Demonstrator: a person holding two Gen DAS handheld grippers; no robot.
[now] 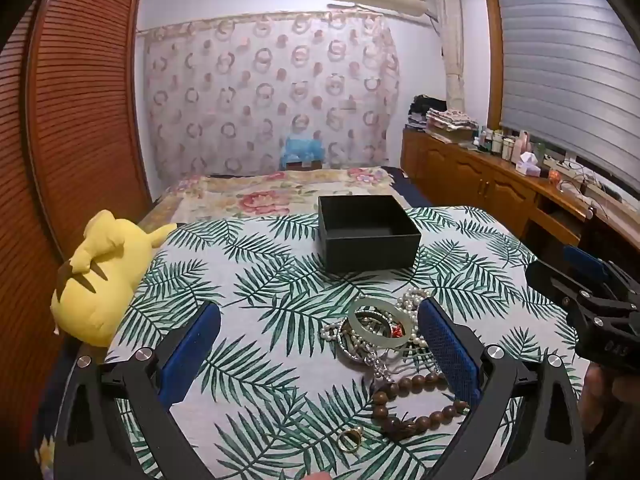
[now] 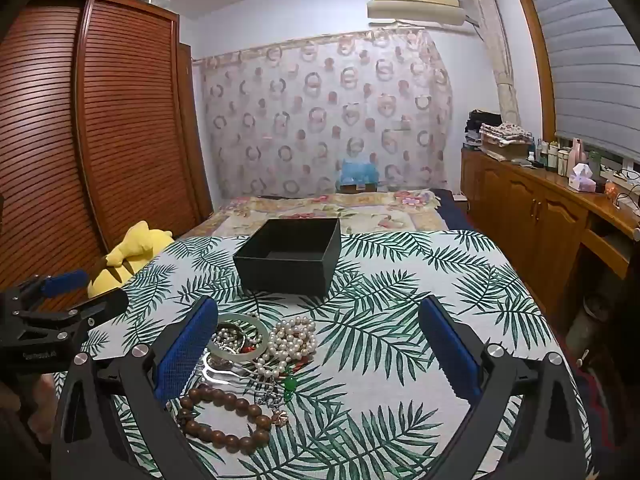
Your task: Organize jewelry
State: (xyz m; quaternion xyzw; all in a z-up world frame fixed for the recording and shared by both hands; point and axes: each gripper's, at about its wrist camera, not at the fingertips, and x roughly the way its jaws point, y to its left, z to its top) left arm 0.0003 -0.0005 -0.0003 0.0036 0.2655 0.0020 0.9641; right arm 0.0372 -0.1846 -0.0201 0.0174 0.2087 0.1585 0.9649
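Loosely heaped at lower centre, the tangled pile of pearl strands, pale jade bangle and brown wooden beads [image 1: 384, 344] lies below the empty black square box [image 1: 366, 232]. Left gripper [image 1: 320, 344] and right gripper [image 2: 318, 340] both gape wide, holding nothing.

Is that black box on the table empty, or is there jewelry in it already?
Empty, as far as shows. The black box is open-topped, its visible floor bare; the jewelry pile lies outside on the tablecloth.
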